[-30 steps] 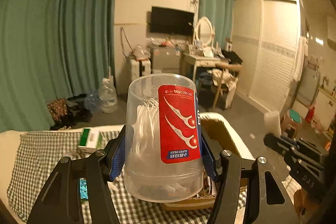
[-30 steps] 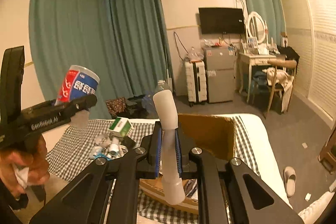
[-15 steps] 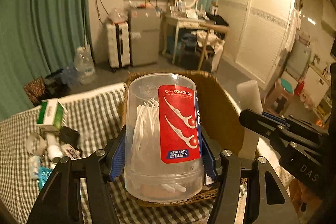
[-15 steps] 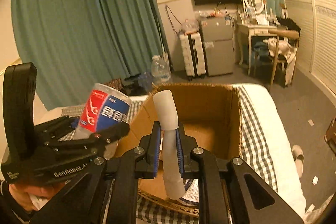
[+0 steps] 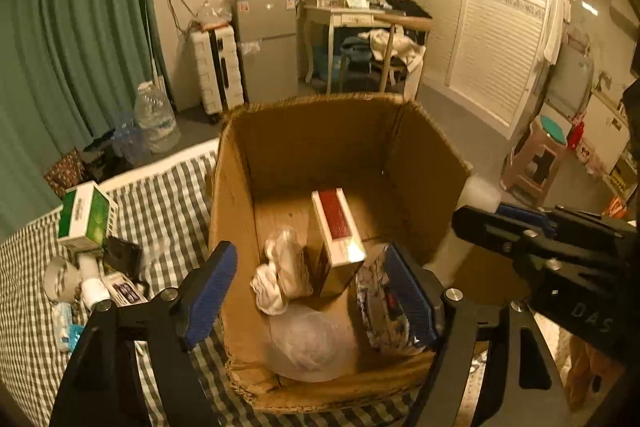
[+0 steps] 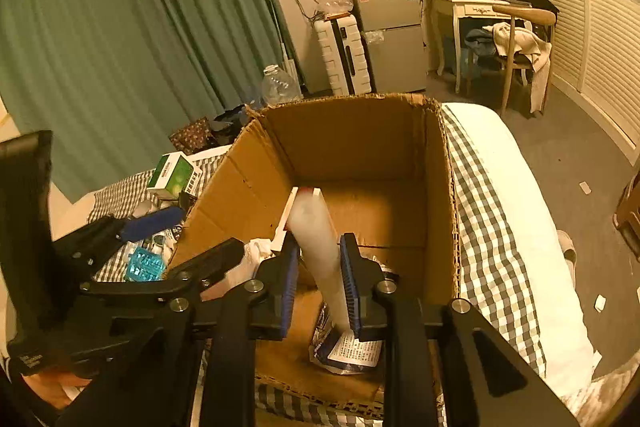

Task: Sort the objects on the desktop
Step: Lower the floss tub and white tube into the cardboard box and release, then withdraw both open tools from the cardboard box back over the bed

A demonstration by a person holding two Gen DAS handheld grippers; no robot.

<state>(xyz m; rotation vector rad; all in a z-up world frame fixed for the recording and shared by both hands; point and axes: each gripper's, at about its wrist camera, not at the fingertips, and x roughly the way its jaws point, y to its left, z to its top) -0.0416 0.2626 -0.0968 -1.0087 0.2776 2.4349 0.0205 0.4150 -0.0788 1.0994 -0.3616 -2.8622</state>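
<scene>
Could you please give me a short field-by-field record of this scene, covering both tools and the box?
Surface: checked cloth
Container: open cardboard box
In the box: red-and-white carton, crumpled white wad, printed pouch, blurred clear plastic jar
Left tool: over the box, jaws opening, nothing gripped
Right tool: over the box, jaws opening, white tube tilted between them
Unsorted: green-and-white carton and small items on the cloth beside the box
</scene>
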